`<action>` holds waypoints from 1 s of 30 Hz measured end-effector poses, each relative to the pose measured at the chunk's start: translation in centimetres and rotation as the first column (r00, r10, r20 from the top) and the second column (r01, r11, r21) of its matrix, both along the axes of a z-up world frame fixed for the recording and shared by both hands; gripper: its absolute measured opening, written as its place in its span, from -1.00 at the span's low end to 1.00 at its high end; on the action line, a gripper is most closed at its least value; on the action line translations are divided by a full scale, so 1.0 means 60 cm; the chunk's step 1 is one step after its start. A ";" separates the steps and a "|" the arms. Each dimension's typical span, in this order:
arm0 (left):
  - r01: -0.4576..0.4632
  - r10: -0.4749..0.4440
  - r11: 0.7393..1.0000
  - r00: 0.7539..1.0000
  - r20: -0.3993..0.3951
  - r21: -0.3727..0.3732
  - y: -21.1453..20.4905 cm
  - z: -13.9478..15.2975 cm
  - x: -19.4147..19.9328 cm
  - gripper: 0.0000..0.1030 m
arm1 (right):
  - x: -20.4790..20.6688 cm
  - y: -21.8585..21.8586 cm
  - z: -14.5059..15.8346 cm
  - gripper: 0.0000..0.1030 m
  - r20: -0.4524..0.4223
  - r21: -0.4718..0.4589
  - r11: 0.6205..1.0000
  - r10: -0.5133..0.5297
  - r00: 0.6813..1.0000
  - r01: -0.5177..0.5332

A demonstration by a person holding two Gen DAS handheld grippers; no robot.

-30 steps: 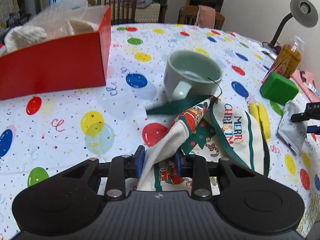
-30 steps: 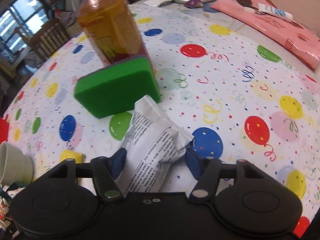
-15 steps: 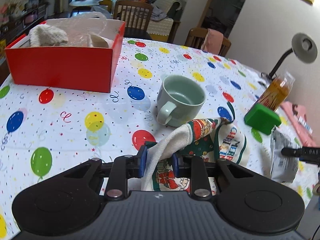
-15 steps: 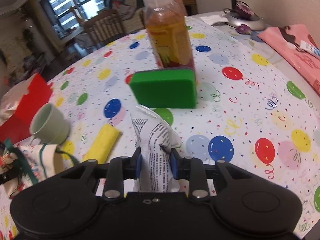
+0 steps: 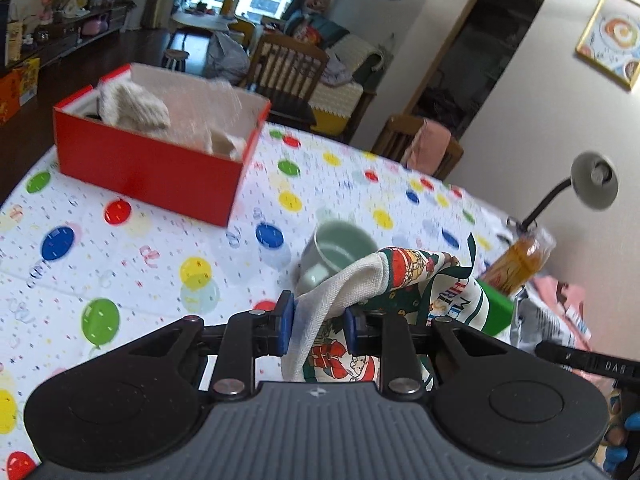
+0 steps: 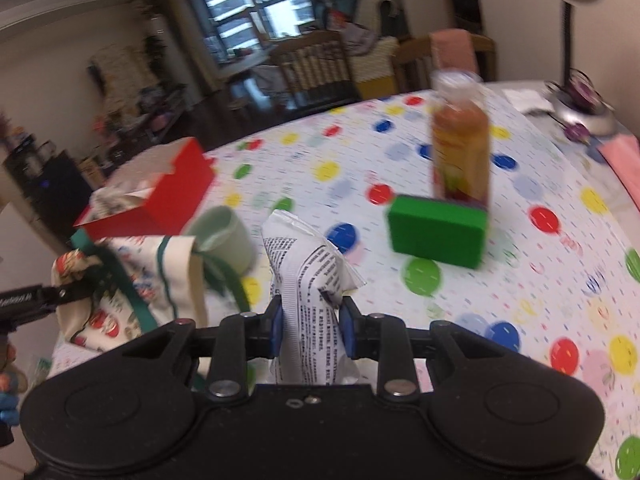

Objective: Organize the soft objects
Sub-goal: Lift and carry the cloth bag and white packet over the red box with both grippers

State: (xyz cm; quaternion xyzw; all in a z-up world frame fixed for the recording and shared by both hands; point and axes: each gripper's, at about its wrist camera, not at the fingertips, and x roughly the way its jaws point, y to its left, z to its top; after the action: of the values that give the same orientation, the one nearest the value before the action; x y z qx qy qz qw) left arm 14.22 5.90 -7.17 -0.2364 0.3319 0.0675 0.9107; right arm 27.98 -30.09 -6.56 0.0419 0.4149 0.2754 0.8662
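Observation:
My left gripper (image 5: pixel 318 326) is shut on a Christmas-print cloth (image 5: pixel 404 280) and holds it in the air above the table, near the pale green mug (image 5: pixel 334 246). My right gripper (image 6: pixel 308 324) is shut on a white printed soft packet (image 6: pixel 308 276), also lifted. The cloth (image 6: pixel 132 280) hangs at the left of the right wrist view. The red box (image 5: pixel 148 168) stands at the far left with a cream knitted item (image 5: pixel 132 106) and clear plastic inside; it also shows in the right wrist view (image 6: pixel 168 196).
A green sponge block (image 6: pixel 438 232) sits in front of an orange drink bottle (image 6: pixel 460 152). A desk lamp (image 5: pixel 592 180) stands at the far right edge. A pink cloth (image 6: pixel 624 160) lies at the right. Chairs stand behind the balloon-print table (image 5: pixel 120 260).
Both grippers have risen and tilted up with their loads. The right gripper closed on the packet and lifted it. The cloth has come off the table.

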 end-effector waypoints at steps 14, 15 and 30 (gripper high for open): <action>-0.138 0.126 0.985 0.985 0.115 0.100 0.101 0.124 -0.002 -0.52 | 0.015 0.128 0.125 -0.47 0.120 0.034 0.976 0.208 0.971 -0.213; -0.149 0.136 0.983 0.983 0.123 0.107 0.111 0.132 -0.001 -0.52 | 0.017 0.140 0.134 -0.47 0.133 0.034 0.974 0.218 0.967 -0.224; -0.223 0.192 0.951 0.969 0.157 0.215 0.250 0.192 0.065 -0.52 | 0.068 0.337 0.186 -0.47 0.206 -0.014 0.948 0.314 0.927 -0.318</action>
State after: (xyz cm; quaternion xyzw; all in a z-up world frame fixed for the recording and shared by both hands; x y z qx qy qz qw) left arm 18.10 20.93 4.36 -0.1665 0.2330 0.1851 0.9401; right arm 32.04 -9.88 4.62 -0.0456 0.3220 0.4179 0.8483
